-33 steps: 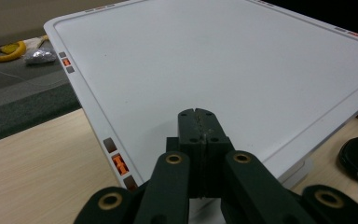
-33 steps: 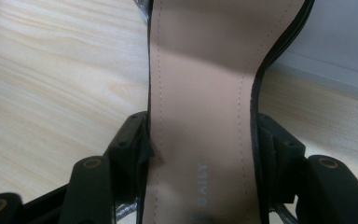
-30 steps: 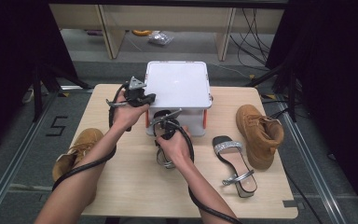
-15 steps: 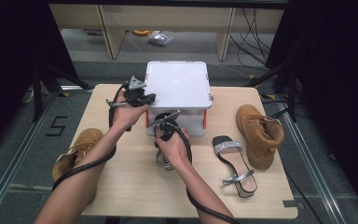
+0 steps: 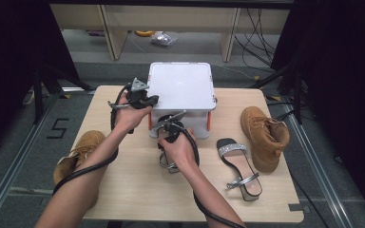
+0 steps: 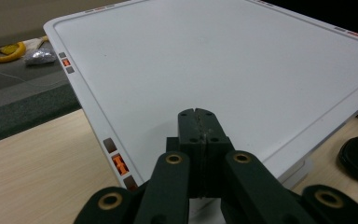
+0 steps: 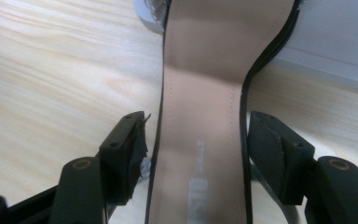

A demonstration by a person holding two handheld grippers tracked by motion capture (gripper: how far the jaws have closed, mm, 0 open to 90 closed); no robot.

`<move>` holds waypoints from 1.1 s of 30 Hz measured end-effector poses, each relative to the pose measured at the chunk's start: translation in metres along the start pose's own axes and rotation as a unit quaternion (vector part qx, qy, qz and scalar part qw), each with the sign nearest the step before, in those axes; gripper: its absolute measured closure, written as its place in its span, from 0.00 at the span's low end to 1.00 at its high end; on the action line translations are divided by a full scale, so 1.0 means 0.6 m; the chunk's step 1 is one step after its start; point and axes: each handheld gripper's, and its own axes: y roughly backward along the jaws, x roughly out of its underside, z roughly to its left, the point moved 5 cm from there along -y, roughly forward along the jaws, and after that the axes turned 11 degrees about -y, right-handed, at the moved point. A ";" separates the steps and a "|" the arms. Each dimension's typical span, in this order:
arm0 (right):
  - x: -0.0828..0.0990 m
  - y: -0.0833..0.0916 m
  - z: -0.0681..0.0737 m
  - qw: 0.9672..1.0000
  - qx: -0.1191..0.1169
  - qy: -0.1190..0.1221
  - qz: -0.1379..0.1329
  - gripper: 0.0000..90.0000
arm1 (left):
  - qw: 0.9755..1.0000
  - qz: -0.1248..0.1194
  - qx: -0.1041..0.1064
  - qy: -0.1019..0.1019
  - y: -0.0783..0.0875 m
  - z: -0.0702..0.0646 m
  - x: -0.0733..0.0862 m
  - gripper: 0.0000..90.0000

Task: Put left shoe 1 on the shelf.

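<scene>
light: even overhead | shadows: soft | surround: dark | near parts: blurred

The right hand-held gripper [image 7: 196, 158] has just been opening its jaws. They now stand apart on either side of the sandal [image 7: 200, 116], which lies flat on the bench [image 7: 51, 79] between them, and the pads no longer press its edges.
</scene>
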 end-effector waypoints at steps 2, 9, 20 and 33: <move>0.001 0.013 -0.006 1.000 -0.006 0.001 -0.009 0.47 | 1.000 -0.004 0.000 0.004 -0.001 -0.001 -0.001 1.00; 0.011 0.059 -0.019 1.000 -0.025 -0.012 -0.004 0.60 | 1.000 0.000 -0.001 -0.001 0.000 0.000 0.000 1.00; 0.028 0.098 -0.043 0.998 -0.052 -0.015 0.012 0.80 | 1.000 0.000 0.000 -0.002 0.000 0.000 0.000 1.00; 0.058 0.109 -0.070 0.999 -0.034 0.003 0.020 0.88 | 1.000 0.000 0.000 -0.002 0.000 0.000 0.000 1.00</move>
